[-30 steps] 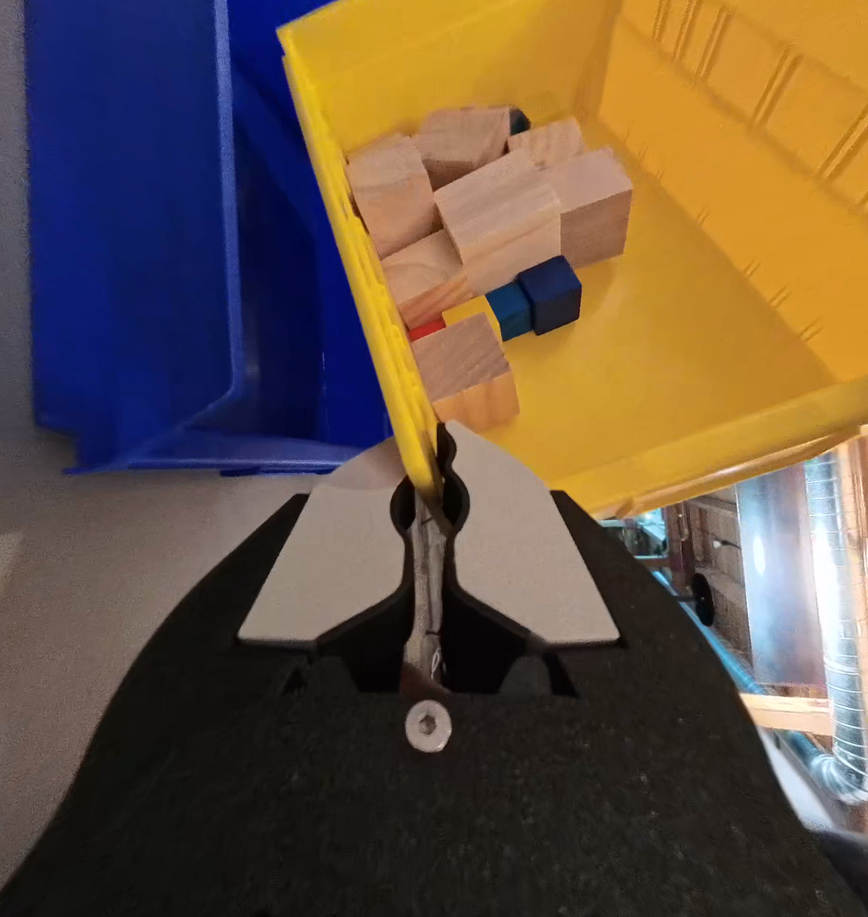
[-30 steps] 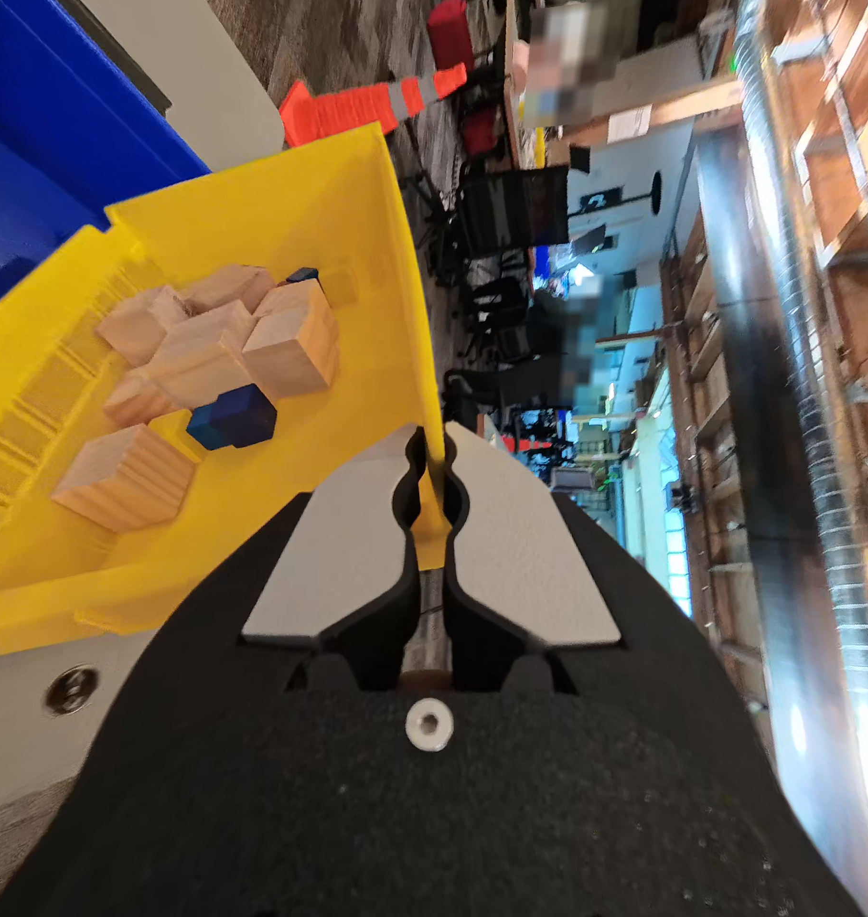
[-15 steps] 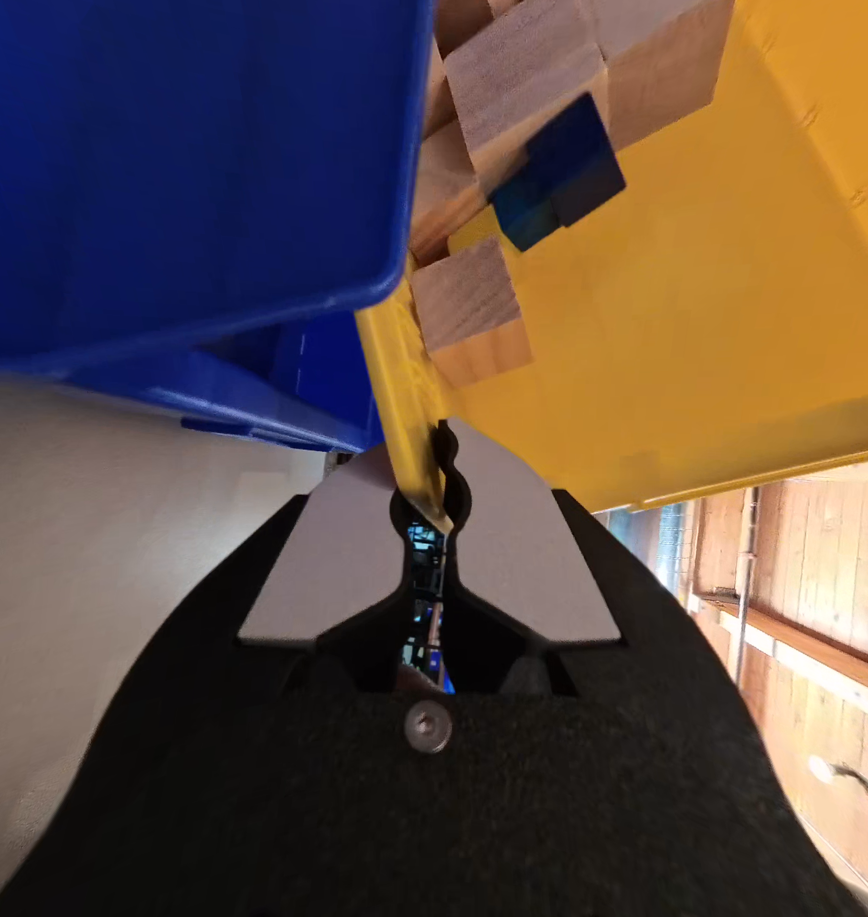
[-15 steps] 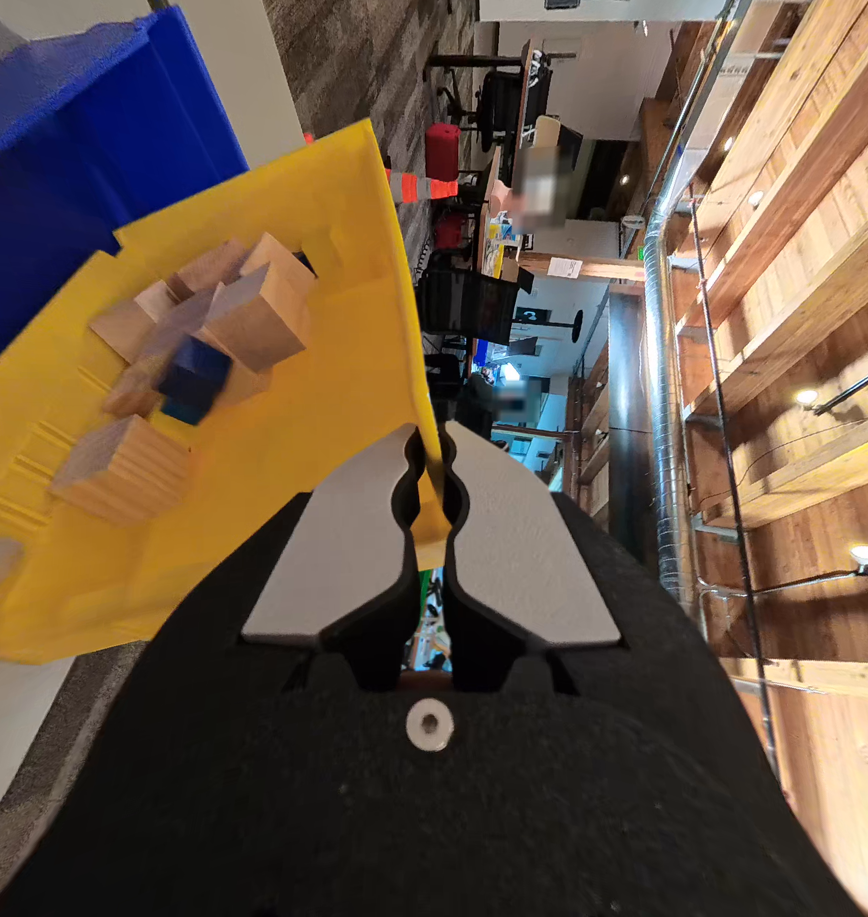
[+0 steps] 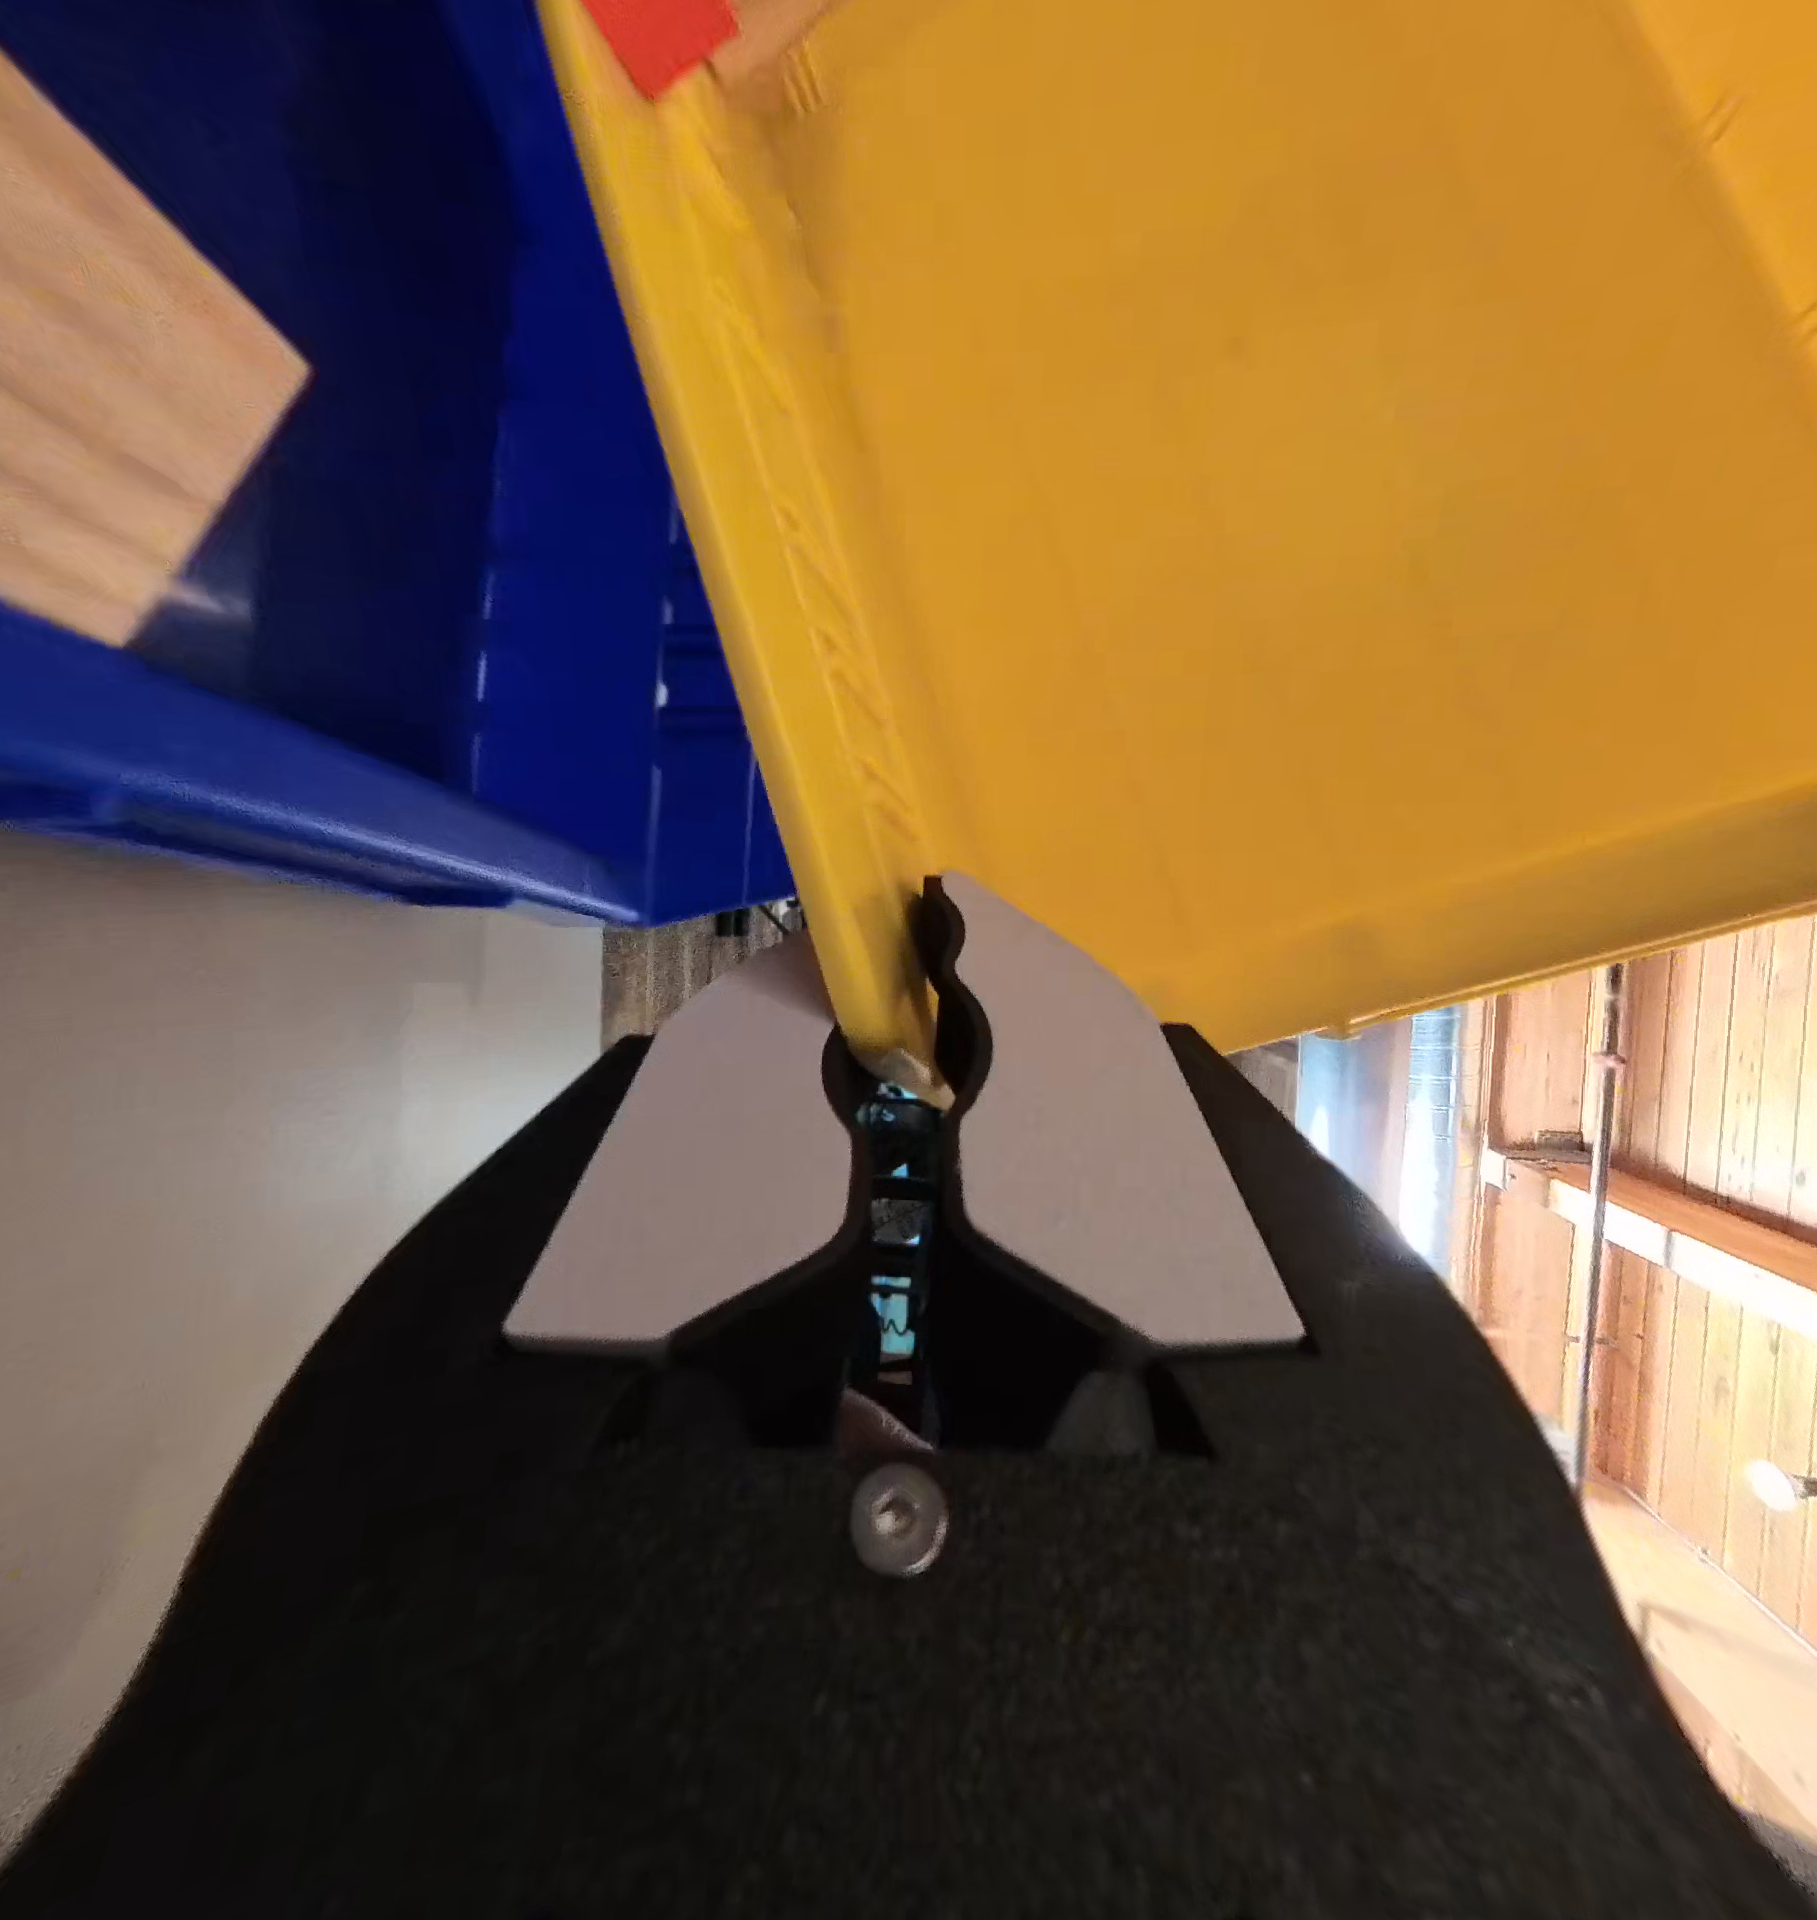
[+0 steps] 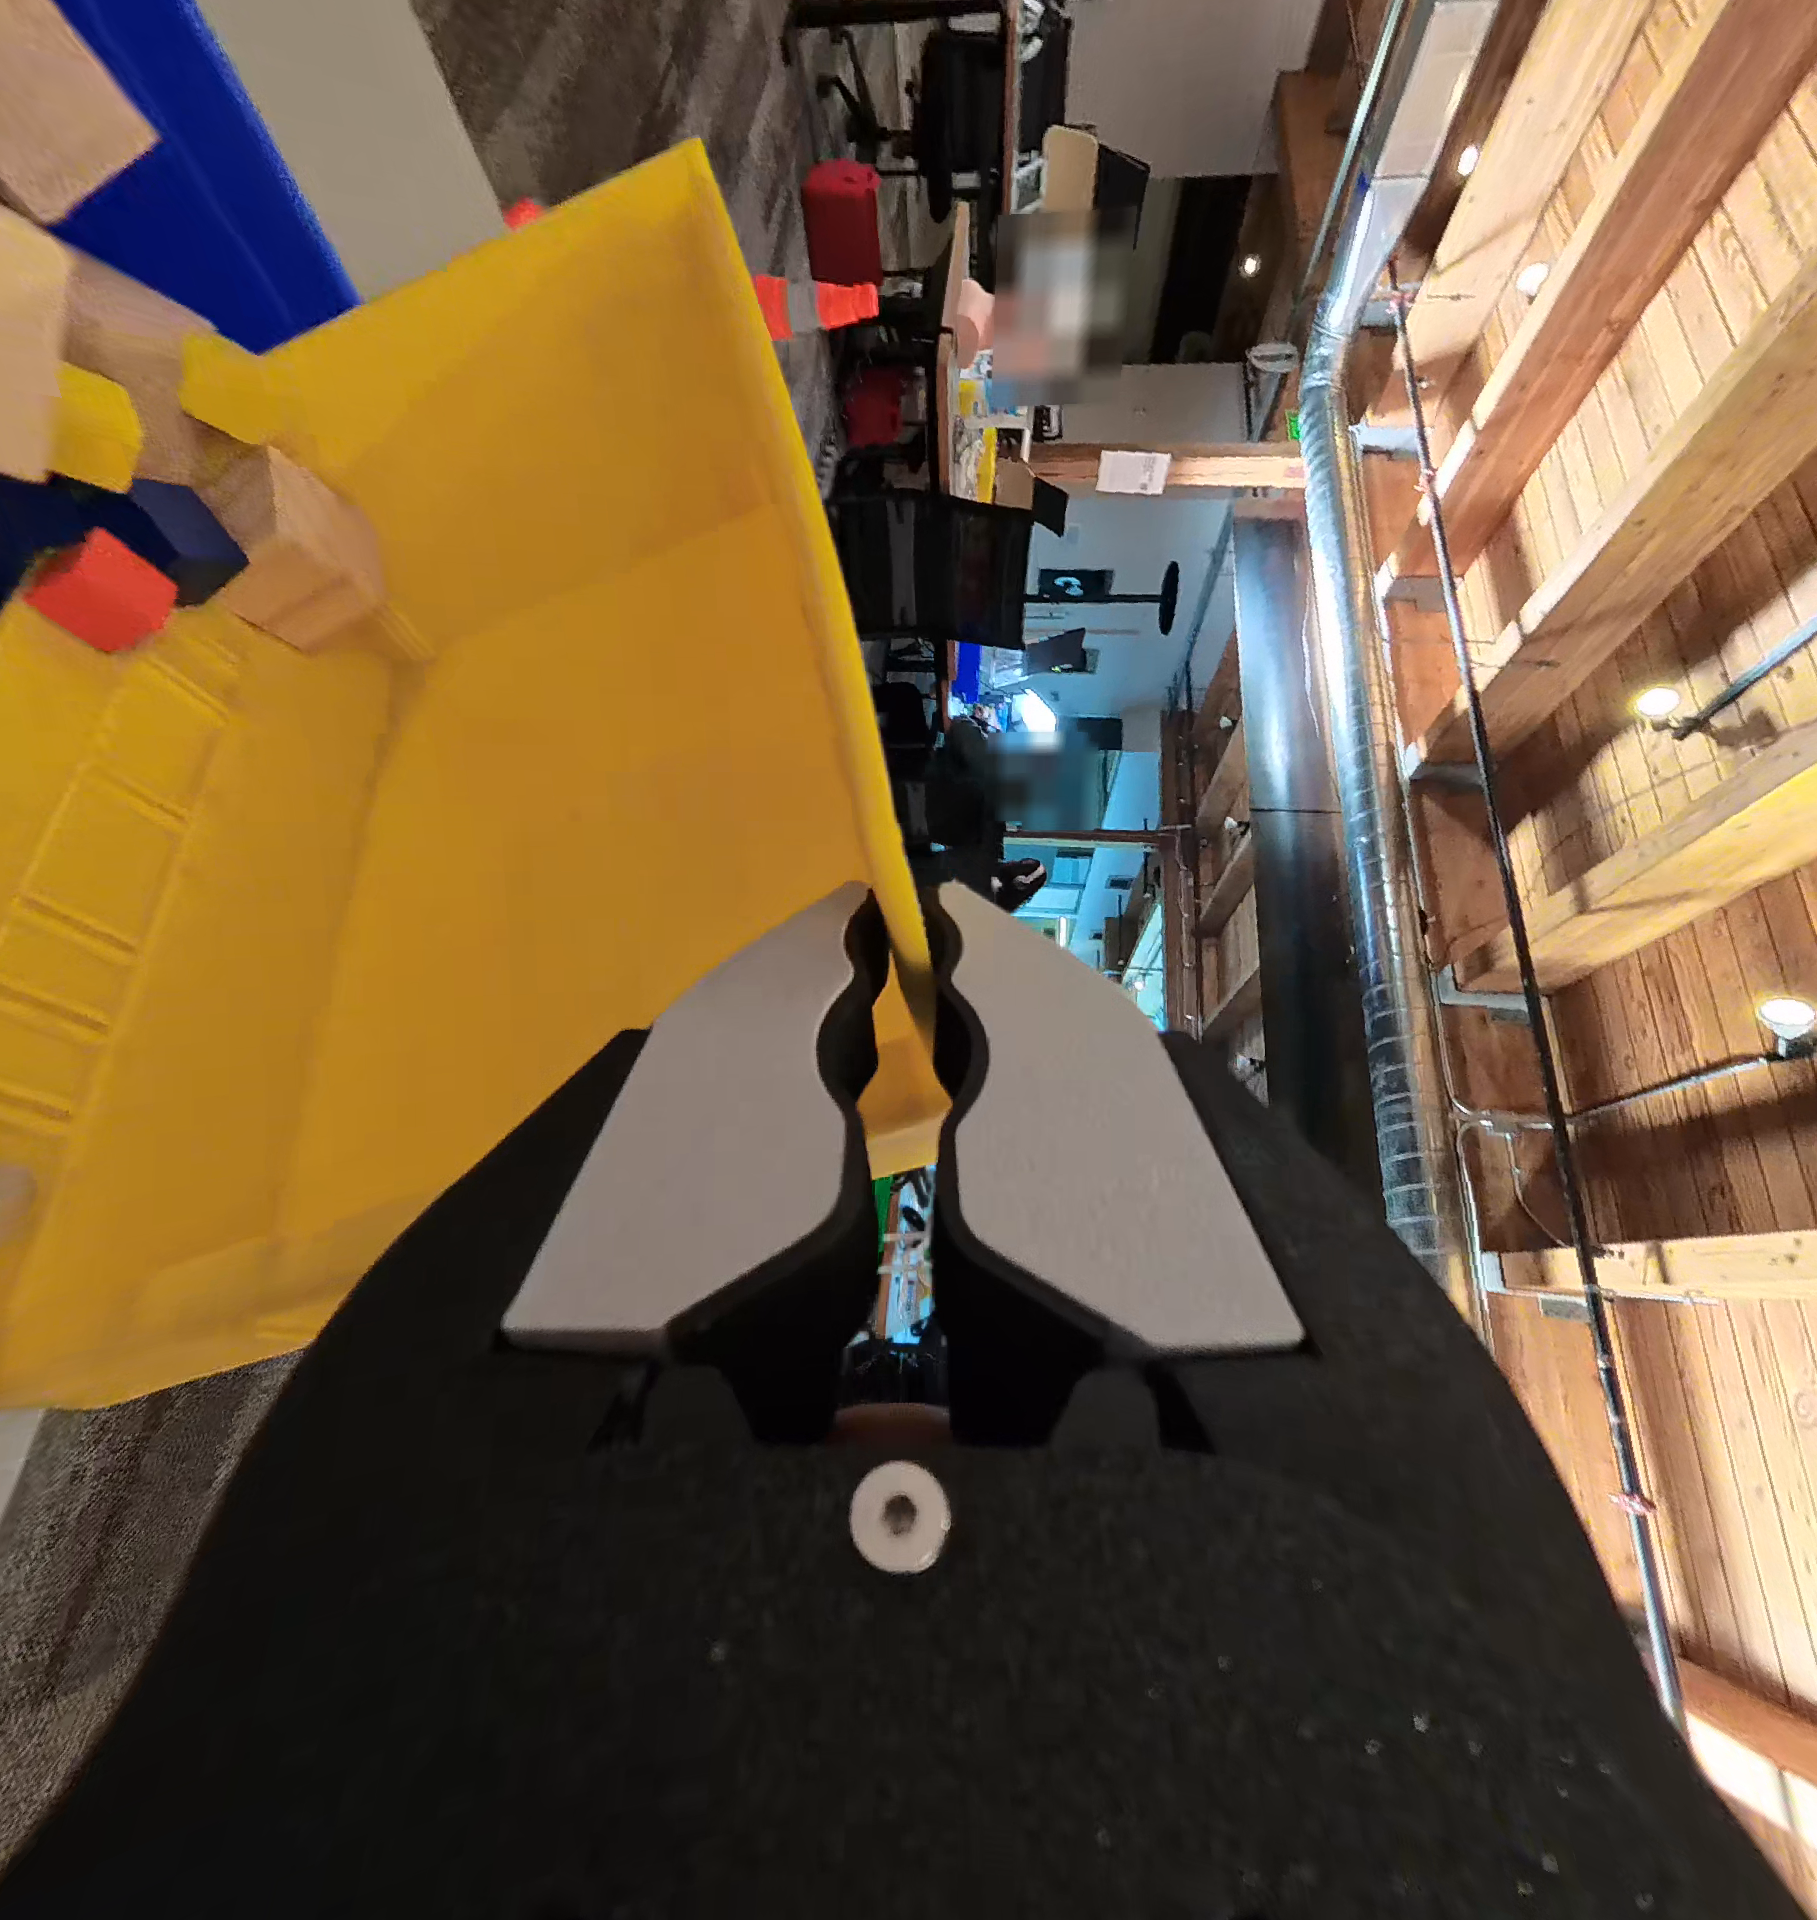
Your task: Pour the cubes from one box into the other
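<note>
We see a large open workspace, part office and part workshop. Exposed timber beams and plank ceiling (image 6: 1662,499) carry small spotlights (image 6: 1657,703) and a ribbed silver ventilation duct (image 6: 1340,644). Grey carpet (image 6: 592,94) runs under black office chairs (image 6: 961,104), a wooden desk (image 6: 1164,468) and red stools (image 6: 842,218).

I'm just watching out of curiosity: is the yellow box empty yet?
Not quite. The yellow box is tipped steeply toward the blue box; its floor is bare, but cubes still crowd its open end.
</note>
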`<state>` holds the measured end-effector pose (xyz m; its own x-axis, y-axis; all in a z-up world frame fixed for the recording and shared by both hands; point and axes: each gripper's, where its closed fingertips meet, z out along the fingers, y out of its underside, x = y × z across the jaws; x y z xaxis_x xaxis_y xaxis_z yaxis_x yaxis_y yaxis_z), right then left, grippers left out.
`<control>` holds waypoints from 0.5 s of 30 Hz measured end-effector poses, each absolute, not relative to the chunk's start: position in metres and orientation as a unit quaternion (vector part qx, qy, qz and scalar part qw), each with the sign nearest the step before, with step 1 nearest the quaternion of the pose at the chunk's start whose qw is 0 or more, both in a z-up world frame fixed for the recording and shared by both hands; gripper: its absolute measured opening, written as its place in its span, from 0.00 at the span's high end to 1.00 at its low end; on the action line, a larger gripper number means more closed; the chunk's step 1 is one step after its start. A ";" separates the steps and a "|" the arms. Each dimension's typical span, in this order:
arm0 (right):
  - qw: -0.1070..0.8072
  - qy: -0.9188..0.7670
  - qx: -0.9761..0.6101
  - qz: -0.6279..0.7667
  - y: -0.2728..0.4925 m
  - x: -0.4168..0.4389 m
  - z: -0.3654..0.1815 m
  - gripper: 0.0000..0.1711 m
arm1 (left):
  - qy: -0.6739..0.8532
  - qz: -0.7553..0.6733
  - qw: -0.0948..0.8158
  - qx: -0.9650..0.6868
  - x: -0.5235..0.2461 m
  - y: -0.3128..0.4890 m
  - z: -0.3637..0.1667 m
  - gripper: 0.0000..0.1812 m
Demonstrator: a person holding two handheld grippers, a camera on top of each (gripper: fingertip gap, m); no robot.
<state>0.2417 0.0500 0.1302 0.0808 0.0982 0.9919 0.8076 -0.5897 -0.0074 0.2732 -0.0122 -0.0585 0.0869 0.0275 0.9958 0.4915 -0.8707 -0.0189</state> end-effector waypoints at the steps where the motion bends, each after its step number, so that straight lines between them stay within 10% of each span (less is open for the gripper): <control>1: 0.305 -0.331 -0.665 -0.596 0.046 0.245 0.138 0.96 | -0.175 -0.655 0.181 -0.712 0.277 -0.014 -0.052 0.97; 15: 0.324 -0.247 -0.663 -0.628 -0.011 0.280 0.198 0.96 | -0.075 -0.696 0.174 -0.693 0.311 -0.061 0.005 0.97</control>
<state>0.2802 -0.0108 0.1980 0.0877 -0.0787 0.9930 0.7345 -0.6683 -0.1178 0.3110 -0.0611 0.0048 0.0196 -0.1378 0.9903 0.3457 -0.9284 -0.1360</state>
